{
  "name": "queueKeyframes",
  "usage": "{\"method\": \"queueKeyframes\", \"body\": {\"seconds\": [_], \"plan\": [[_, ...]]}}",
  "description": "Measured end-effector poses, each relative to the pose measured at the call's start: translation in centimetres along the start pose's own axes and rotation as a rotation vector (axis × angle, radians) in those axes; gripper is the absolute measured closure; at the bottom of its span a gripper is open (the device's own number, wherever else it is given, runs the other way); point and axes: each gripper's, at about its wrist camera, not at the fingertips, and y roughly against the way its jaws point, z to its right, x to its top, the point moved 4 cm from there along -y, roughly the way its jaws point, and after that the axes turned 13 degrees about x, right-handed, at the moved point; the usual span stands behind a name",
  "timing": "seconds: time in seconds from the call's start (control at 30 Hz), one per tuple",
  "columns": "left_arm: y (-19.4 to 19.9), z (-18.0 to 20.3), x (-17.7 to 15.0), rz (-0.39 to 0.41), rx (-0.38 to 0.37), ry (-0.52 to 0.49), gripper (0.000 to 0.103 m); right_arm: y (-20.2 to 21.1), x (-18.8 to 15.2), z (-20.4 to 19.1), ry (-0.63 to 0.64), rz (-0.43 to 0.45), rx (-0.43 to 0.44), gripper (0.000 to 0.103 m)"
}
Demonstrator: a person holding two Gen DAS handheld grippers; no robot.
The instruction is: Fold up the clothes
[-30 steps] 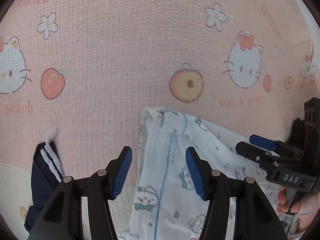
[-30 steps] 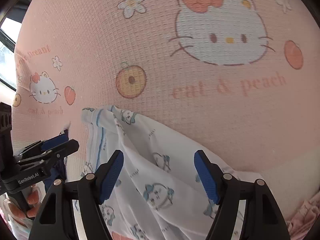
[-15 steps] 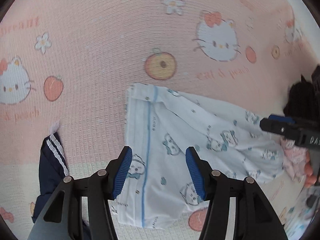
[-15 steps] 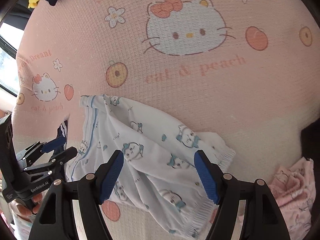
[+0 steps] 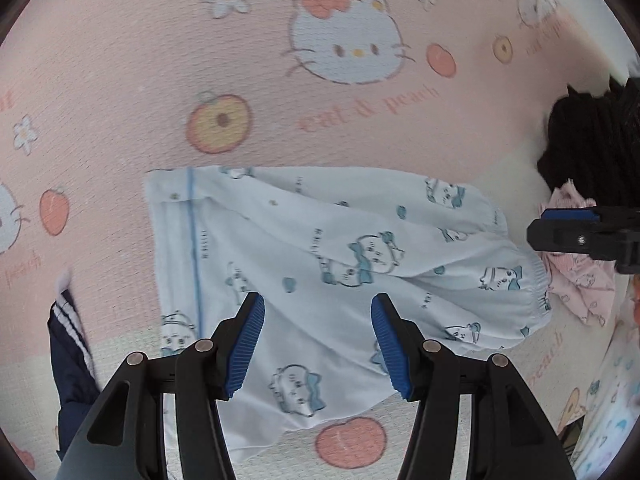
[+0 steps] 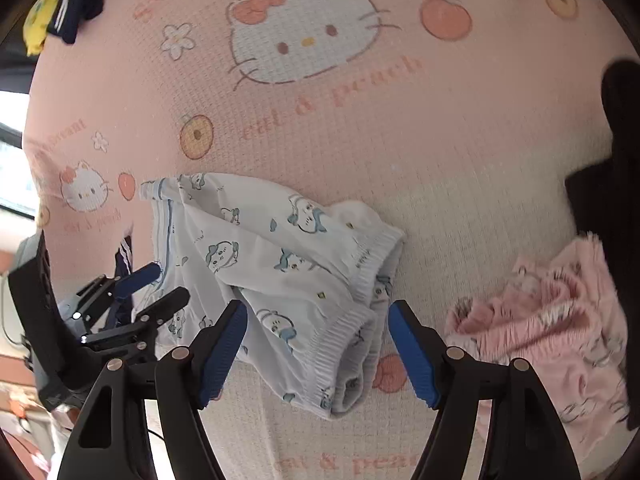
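- White printed trousers lay spread flat on a pink cartoon-cat blanket, waistband to the left, elastic cuffs to the right.
- Left gripper hovered above them, fingers spread wide, holding nothing.
- Right gripper hung over the cuffs, fingers likewise parted and empty.
- Crumpled pink garment lay just beside the cuffs; navy striped garment near the waistband.

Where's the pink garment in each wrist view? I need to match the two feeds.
Left wrist view: the pink garment sits at the far right edge, past the cuffs of the white trousers.
Right wrist view: it is at lower right, right of the jaws.
Shared landmark: the white trousers, beside it on the left.
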Motion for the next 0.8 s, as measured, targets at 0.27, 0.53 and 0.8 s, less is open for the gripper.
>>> {"method": "queueKeyframes", "body": {"seconds": [0.27, 0.53, 0.8], "plan": [[-0.3, 3.1, 0.9, -0.016, -0.035, -0.079, 0.05, 0.8, -2.6, 2.9, -0.206, 0.036, 0.045, 0.03], [-1.6, 4.3, 1.5, -0.145, -0.272, 0.104, 0.05, 0.7, -4.2, 5.2, -0.425, 0.132, 0.115, 0.03], [-3.4, 3.1, 0.3, -0.301, -0.488, 0.538, 0.05, 0.5, -3.5, 4.8, -0.416, 0.163, 0.141, 0.031]]}}
